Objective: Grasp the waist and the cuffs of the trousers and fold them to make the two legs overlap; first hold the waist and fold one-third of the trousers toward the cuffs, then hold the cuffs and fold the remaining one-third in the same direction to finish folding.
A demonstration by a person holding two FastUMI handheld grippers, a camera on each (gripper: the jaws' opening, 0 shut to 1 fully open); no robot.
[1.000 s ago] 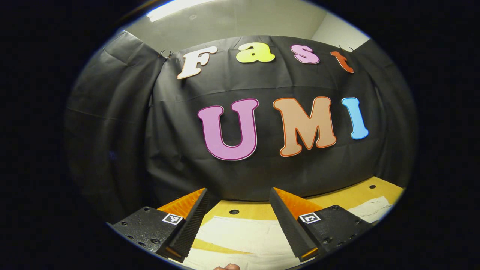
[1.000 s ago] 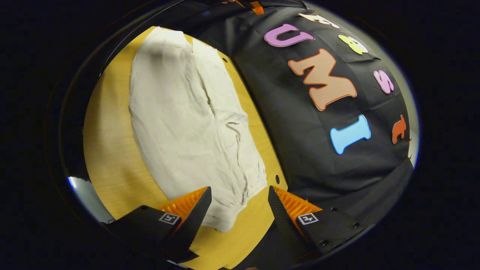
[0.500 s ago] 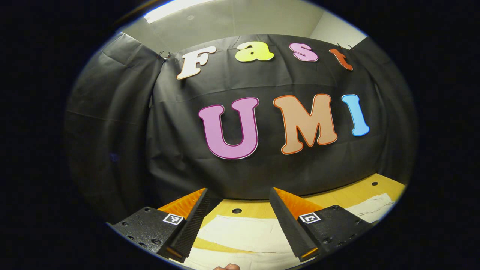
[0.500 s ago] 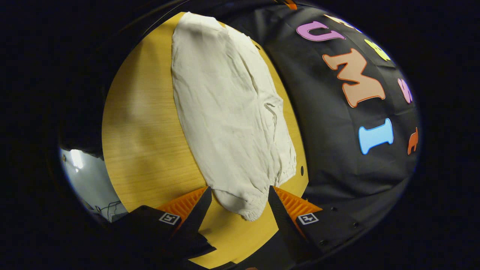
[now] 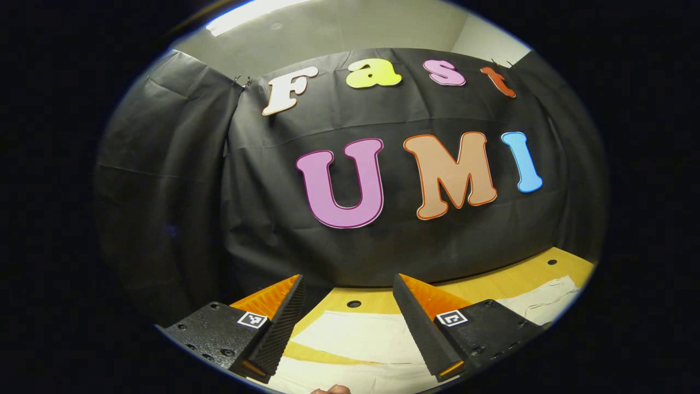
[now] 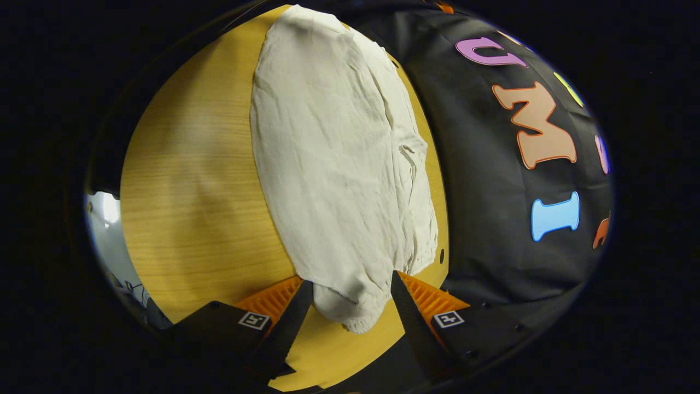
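**Trousers: pale cloth, laid flat, one end between open fingers**

Trousers (image 6: 339, 164): off-white, lightly creased, lying flat on the yellow wooden counter (image 6: 186, 186). In the right gripper view their long axis runs straight away from the camera, from the near gathered end up to the far edge, with the booth's black wall on the right and bare counter on the left. The gathered near end (image 6: 350, 314) looks like a cuff, though I cannot be sure.

Right hand-held gripper (image 6: 350, 298): wide open, nothing pinched. The near end of the trousers sits between its two fingers, cloth close to both but not pressed. This is the nearer tool to a grasp point; a straight closing would likely catch the hem.

Left hand-held gripper (image 5: 347, 323): wide open, holding nothing, aimed level at the wall. Pale cloth (image 5: 355, 345) lies on the counter just below and beyond its fingertips, with more at the right edge (image 5: 541, 303).

Change over the last second: the right hand-held gripper has advanced and swung so that the cloth end, previously ahead of the fingertips, now lies in the gap. The left hand-held gripper has barely shifted, turning slightly.
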